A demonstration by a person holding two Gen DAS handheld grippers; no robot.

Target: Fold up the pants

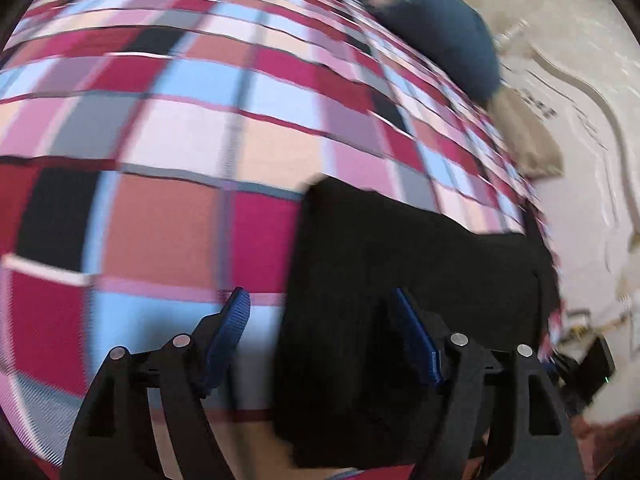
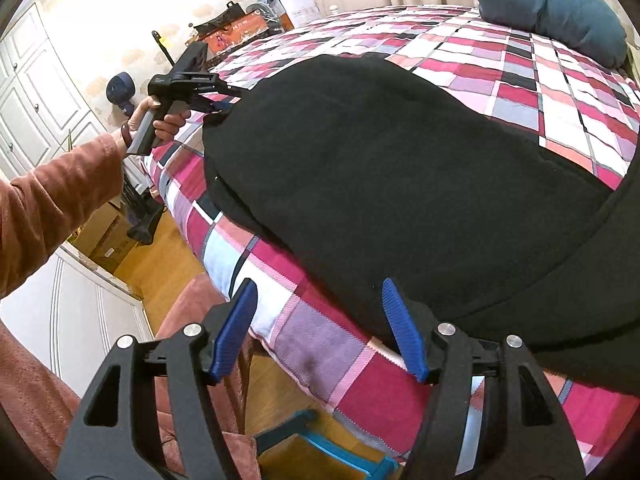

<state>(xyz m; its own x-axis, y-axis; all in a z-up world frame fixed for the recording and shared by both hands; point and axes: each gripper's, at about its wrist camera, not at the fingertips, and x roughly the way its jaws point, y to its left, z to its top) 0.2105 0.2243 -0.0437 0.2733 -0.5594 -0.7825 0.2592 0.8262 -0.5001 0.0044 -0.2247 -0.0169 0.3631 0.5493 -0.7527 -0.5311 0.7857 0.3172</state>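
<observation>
Black pants lie spread flat across a checkered bedspread, reaching down to the bed's near edge. My right gripper is open just above that near edge; its right pad hangs over the black cloth and nothing is pinched. In the right wrist view a hand holds my left gripper at the pants' far left corner. The blurred left wrist view shows the left gripper open. The pants' edge runs under its right finger and the bedspread lies under the left finger.
A blue pillow rests at the bed's far right corner. Boxes and clutter stand behind the bed. Wooden floor, white cabinets and a blue stool sit off the bed's left and near sides.
</observation>
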